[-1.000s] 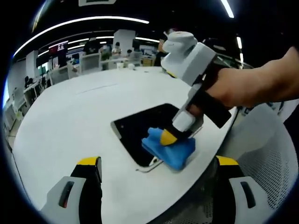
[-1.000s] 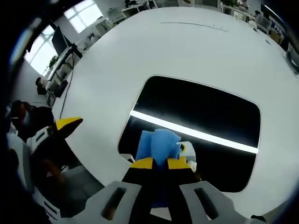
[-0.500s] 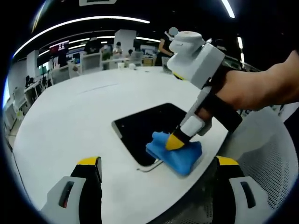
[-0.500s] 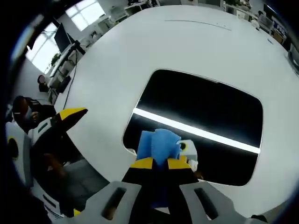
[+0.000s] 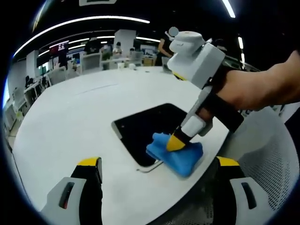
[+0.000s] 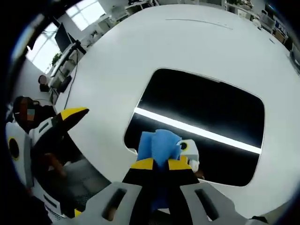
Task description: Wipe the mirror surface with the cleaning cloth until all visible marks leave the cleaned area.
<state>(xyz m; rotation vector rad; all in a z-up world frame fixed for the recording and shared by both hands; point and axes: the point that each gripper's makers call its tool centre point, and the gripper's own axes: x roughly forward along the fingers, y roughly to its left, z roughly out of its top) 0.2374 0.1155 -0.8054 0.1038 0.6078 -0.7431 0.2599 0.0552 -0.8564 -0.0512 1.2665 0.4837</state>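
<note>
In the right gripper view, my right claw [image 6: 161,164] rises from the bottom edge with its two yellow-tipped jaws pressed together, clamped on a bunched blue cleaning cloth [image 6: 160,145]. The cloth sticks out just ahead of the jaw tips and rests on the near edge of the mirror [image 6: 206,112]. The mirror is a dark rounded rectangle lying flat on a white table [image 6: 154,42], stretching away ahead of the claw. A bright straight band of reflected ceiling light crosses the glass just beyond the cloth. I cannot make out any marks on the dark glass. To the left of this claw, off the table's edge, one yellow-tipped jaw of my left claw [image 6: 69,115] comes into sight.

In the left gripper view, my left claw [image 5: 158,165] has its jaws spread far apart at the bottom corners, with nothing between them. It hangs over the near edge of the table [image 5: 70,122], well apart from the mirror [image 5: 143,126]. Ahead and slightly right of it, the right claw [image 5: 173,143] slants down from the upper right, gripped by a person's hand [image 5: 243,89], its yellow tip pinching the cloth [image 5: 176,152] at the mirror's near right corner. The cloth overlaps both the glass and the table beside it. To the right of the left claw, past the table's rim, is a pale mesh chair back [image 5: 276,154]. Far behind the table are office desks and long ceiling lights.
</note>
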